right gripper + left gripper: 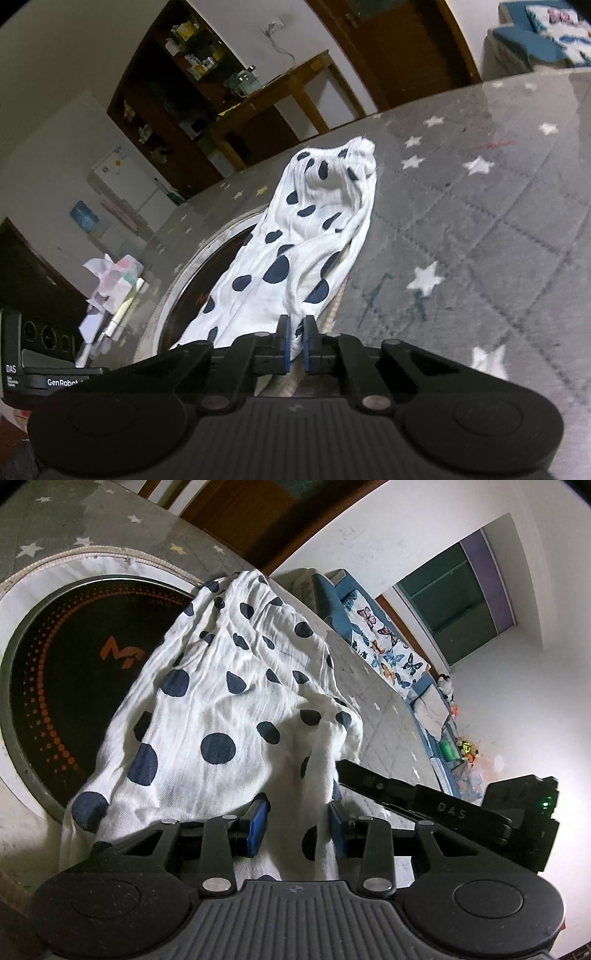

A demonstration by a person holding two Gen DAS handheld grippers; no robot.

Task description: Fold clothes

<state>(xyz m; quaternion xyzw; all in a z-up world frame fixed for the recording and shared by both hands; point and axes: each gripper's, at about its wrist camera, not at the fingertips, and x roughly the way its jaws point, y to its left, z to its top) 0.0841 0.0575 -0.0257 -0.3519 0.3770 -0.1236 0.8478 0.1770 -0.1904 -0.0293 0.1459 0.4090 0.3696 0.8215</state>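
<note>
A white garment with dark blue polka dots [221,701] is held off the grey star-patterned table cover [376,709]. My left gripper [298,827] has its blue pads about 170 px apart with a thick bunch of the cloth between them. My right gripper [296,347] is shut on a thin edge of the same garment [303,236], which stretches away from it toward the table's far side. The other gripper's black body [461,812] shows at the right of the left wrist view.
A round black heater plate with an orange logo [74,672] sits in the table under the cloth. A sofa with a butterfly cover [388,646] lies beyond the table. Tissues and papers [110,280] lie at the table's left; a wooden shelf [184,92] stands behind.
</note>
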